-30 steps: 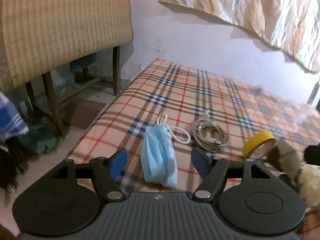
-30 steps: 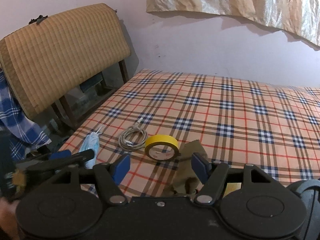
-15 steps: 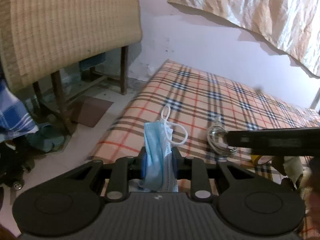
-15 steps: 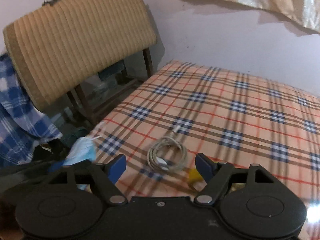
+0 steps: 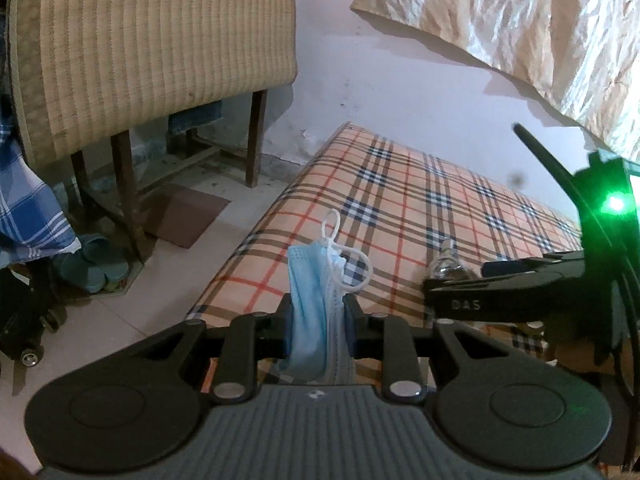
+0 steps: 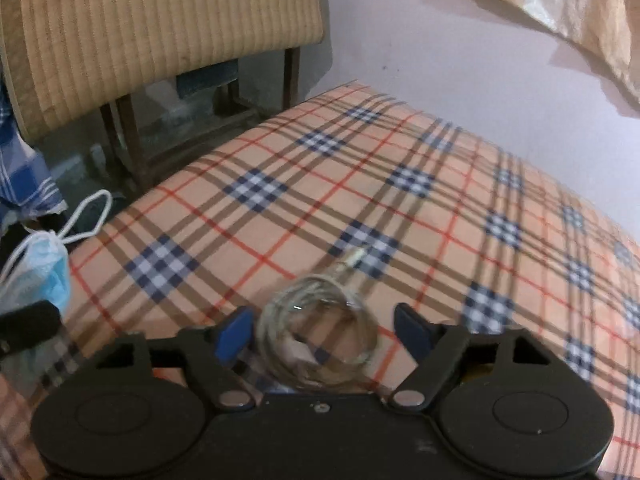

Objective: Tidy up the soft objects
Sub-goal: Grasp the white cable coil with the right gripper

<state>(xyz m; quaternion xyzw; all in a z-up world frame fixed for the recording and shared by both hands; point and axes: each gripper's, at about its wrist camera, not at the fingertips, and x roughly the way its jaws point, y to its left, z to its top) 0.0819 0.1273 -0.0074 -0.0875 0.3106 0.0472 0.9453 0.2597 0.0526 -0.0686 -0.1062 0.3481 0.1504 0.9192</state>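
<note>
Left gripper (image 5: 316, 320): clamped tight on the blue face mask (image 5: 308, 304), which stands pinched between the two fingers and is lifted off the bed.
Face mask: folded lengthwise, its white ear loops (image 5: 340, 240) sticking up toward 12 o'clock; in the right wrist view it hangs at 9 o'clock, beyond the bed's edge.
Right gripper (image 6: 320, 330): jaws partly apart and closing, one on each side of the coiled cable (image 6: 320, 324); the blue pads (image 6: 234, 334) are not yet pressing on it.
Coiled cable: pale loops lying flat on the bed, its plug end pointing toward 1 o'clock.
Bed (image 6: 420, 216): covered in an orange plaid sheet with blue and red lines.
Chair (image 5: 152, 40): woven tan back, at 10 o'clock beside the bed, on the tiled floor.
Slippers (image 5: 92, 268): a green pair on the floor at 9 o'clock, under the chair.
Wall cloth (image 5: 520, 12): shiny beige fabric hanging at 1 o'clock.
</note>
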